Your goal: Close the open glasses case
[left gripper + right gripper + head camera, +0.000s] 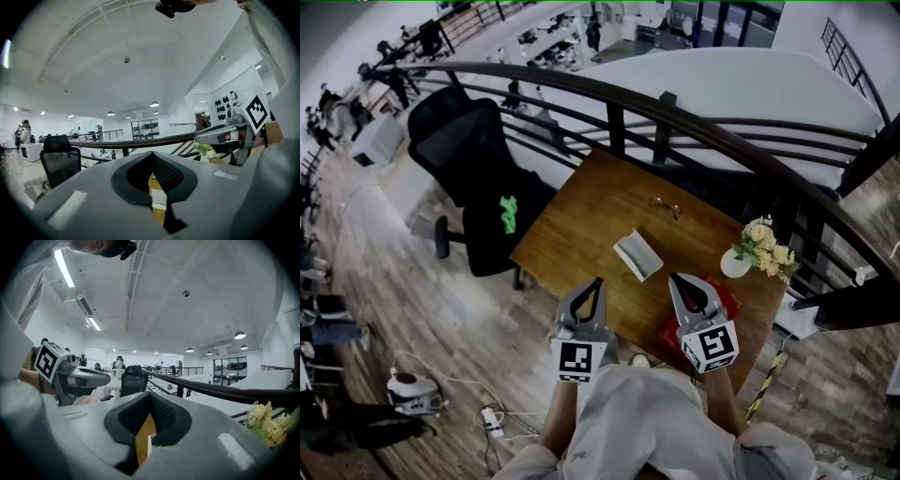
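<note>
Wooden table [609, 202], open glasses case [637, 254], long axis diagonal

The left gripper [153, 153] has its jaws closed tip to tip, and the slit below them shows a strip of wooden table [156, 184] and a white object [160, 198]. Far left stands a black office chair [58, 161], with a dark railing [140, 141] behind it. The right gripper [201, 137] hangs at right, near some flowers [203, 149].

**Bright, flat indoor light; heavy fisheye**

Ceiling lamps [154, 104] and a tube light [63, 268] at upper left cast even white light, shadows faint. The rail [581, 84] bows hard (wide-angle lens), gripper-view corners go black, and the nearest foreground there is soft.
</note>
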### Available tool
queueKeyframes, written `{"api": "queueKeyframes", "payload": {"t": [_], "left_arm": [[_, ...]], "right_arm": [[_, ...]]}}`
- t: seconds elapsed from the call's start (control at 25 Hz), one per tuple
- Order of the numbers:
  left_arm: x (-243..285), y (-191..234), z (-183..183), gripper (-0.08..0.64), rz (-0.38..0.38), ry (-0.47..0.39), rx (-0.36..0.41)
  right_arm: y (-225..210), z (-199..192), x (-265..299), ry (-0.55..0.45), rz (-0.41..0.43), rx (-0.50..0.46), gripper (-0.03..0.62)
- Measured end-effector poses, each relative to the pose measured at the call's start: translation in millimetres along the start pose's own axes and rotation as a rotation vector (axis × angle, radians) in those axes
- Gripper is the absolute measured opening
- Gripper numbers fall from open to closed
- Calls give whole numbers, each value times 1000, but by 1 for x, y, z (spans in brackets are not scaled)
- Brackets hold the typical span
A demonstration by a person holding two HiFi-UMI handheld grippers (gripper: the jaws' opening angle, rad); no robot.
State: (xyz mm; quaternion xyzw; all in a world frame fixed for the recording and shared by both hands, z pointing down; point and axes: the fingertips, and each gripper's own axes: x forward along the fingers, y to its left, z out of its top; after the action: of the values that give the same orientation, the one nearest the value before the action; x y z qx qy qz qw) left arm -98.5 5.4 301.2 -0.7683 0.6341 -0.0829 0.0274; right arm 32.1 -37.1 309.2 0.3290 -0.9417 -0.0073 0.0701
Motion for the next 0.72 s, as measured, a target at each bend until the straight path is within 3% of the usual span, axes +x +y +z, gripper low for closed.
{"api": "queueKeyframes", "payload": {"t": [0.36,0.72], "left_arm": [[61,55,-19,20,-128,20,-25],[114,71,-53,20,-315,46,-26]], "right_arm": [[-17,-4,59,55,-128,22,3],[-30,-29,90,124,-289,69,3]]}}
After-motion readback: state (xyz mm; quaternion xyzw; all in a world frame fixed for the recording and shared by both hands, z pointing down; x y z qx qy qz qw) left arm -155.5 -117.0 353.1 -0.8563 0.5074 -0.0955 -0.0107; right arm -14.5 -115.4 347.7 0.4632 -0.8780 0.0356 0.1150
